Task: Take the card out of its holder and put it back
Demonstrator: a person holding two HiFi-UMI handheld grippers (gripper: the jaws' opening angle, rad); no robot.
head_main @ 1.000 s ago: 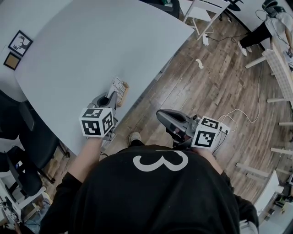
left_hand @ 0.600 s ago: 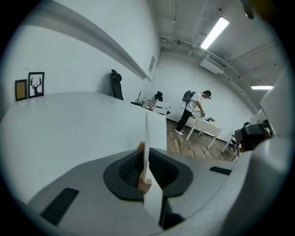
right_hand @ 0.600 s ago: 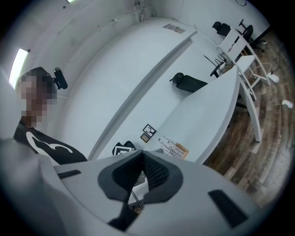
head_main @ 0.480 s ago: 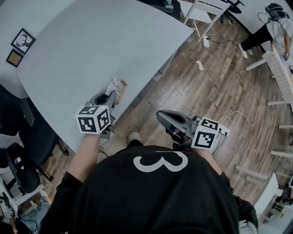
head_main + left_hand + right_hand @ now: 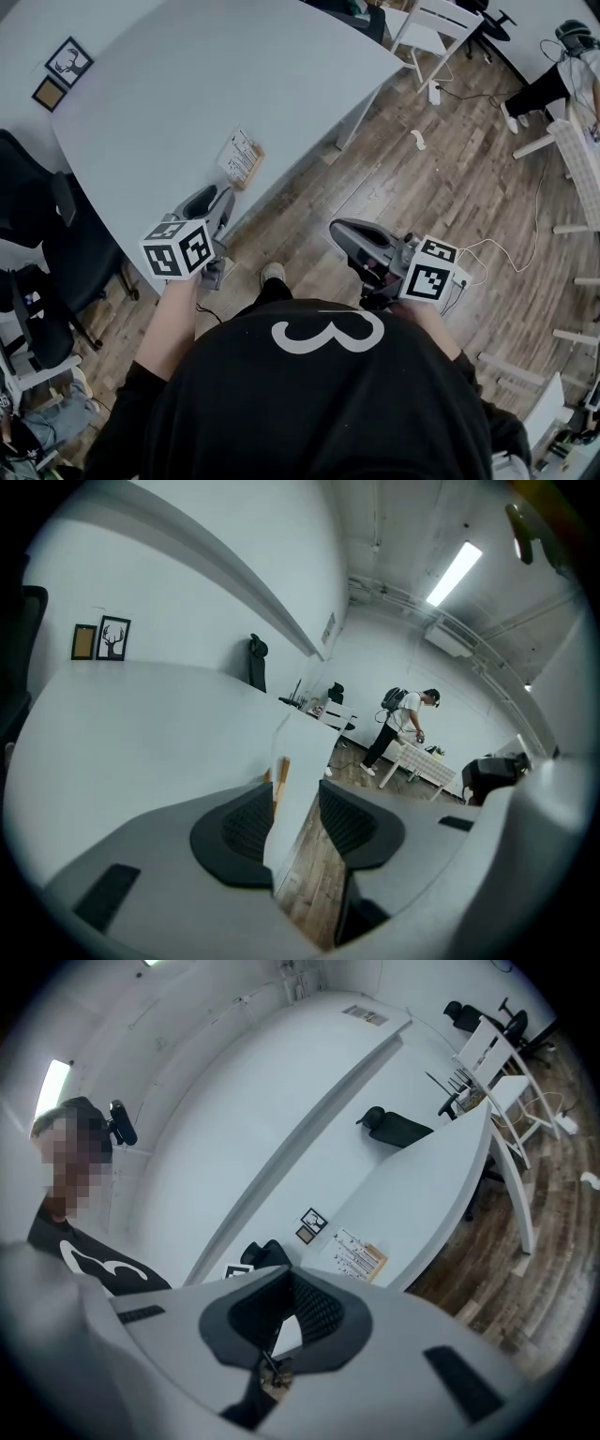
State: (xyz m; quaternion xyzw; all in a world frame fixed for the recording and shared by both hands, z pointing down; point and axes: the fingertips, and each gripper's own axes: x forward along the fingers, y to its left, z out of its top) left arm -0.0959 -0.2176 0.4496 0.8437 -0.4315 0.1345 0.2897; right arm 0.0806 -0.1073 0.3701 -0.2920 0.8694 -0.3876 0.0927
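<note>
The printed card (image 5: 238, 155) stands in its small wooden holder (image 5: 253, 165) near the front edge of the white table (image 5: 234, 75). My left gripper (image 5: 222, 195) sits just short of the card, over the table's edge. In the left gripper view its jaws are opening. The card (image 5: 302, 752) and the holder (image 5: 280, 778) show edge-on ahead in the gap, and the pads (image 5: 246, 829) do not press on them. My right gripper (image 5: 349, 238) hangs over the wooden floor, jaws shut and empty. In its view the card (image 5: 356, 1255) lies far off.
Two small picture frames (image 5: 67, 61) hang at the table's far left. A black office chair (image 5: 33, 234) stands to my left and a white chair (image 5: 427, 28) at the table's far end. A person (image 5: 398, 726) stands at a bench across the room. Cables (image 5: 497, 246) trail on the floor.
My left gripper has drawn back from the card towards me and its jaws have parted. The card stays standing in the holder. The right gripper has barely moved.
</note>
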